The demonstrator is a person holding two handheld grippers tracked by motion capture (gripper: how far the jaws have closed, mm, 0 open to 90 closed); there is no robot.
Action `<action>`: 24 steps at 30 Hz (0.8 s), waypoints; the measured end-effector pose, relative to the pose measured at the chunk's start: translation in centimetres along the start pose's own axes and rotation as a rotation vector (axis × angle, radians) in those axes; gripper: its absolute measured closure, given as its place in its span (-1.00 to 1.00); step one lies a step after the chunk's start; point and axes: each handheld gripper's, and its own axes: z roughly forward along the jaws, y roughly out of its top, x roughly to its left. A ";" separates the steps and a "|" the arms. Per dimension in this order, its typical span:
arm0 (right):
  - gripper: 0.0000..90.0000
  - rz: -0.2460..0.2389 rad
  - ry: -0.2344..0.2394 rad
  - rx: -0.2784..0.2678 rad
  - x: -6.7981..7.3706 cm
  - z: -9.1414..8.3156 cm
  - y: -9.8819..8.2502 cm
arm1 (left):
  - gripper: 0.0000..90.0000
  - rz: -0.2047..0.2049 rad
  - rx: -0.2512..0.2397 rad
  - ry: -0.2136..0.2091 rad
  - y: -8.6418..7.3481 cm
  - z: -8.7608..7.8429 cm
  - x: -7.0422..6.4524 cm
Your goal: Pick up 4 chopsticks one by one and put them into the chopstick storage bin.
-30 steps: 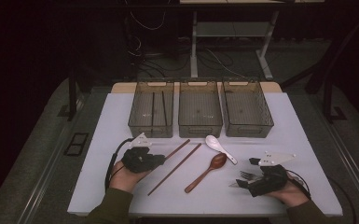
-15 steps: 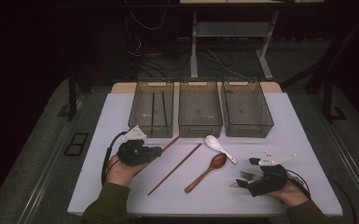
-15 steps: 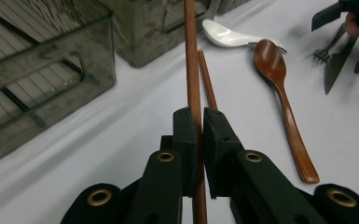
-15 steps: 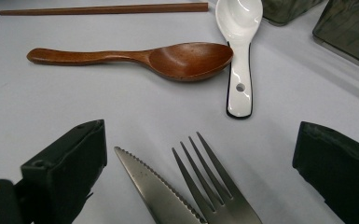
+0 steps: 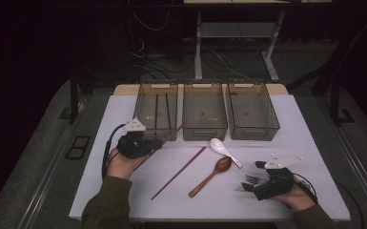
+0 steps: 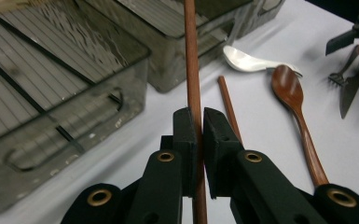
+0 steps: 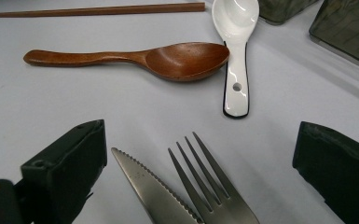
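Note:
My left gripper [image 5: 155, 143] [image 6: 199, 126] is shut on a brown chopstick [image 5: 171, 134] [image 6: 192, 70] and holds it off the table, its far tip near the front wall of the left bin [image 5: 145, 98]. A second brown chopstick [image 5: 178, 172] [image 6: 228, 107] [image 7: 102, 9] lies on the white table. Beside it rest a wooden spoon [image 5: 212, 174] [image 7: 168, 58] and a white spoon [image 5: 225, 151] [image 7: 235, 46]. My right gripper [image 5: 256, 185] [image 7: 200, 135] stands open near the front right edge, with a knife [image 7: 154, 191] and a fork [image 7: 210, 186] lying between its jaws, untouched.
Three clear bins stand in a row at the back: the left bin [image 6: 135, 70] holds black chopsticks [image 5: 156, 107] [image 6: 37, 70], while the middle bin [image 5: 205, 95] and right bin [image 5: 267, 107] look bare. The table [image 5: 310, 143] drops off close behind my hands.
My left gripper has risen and moved toward the left bin with the brown chopstick in it, lifting it off the table. The right gripper has stayed put.

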 end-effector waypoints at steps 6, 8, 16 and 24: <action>-0.94 0.005 0.001 0.003 0.0 0.0 0.0 | 0.85 -0.014 -0.008 0.013 0.9 0.2 1.2; -0.94 0.005 0.000 0.002 0.0 0.0 0.0 | 0.85 -0.014 -0.009 0.021 1.2 0.3 1.6; -0.94 0.005 -0.001 0.002 0.0 0.0 0.0 | 0.85 -0.031 -0.017 0.057 3.1 0.6 3.2; -0.94 0.001 0.001 0.001 0.0 0.0 0.0 | 0.85 -0.047 -0.026 0.100 5.1 1.3 5.0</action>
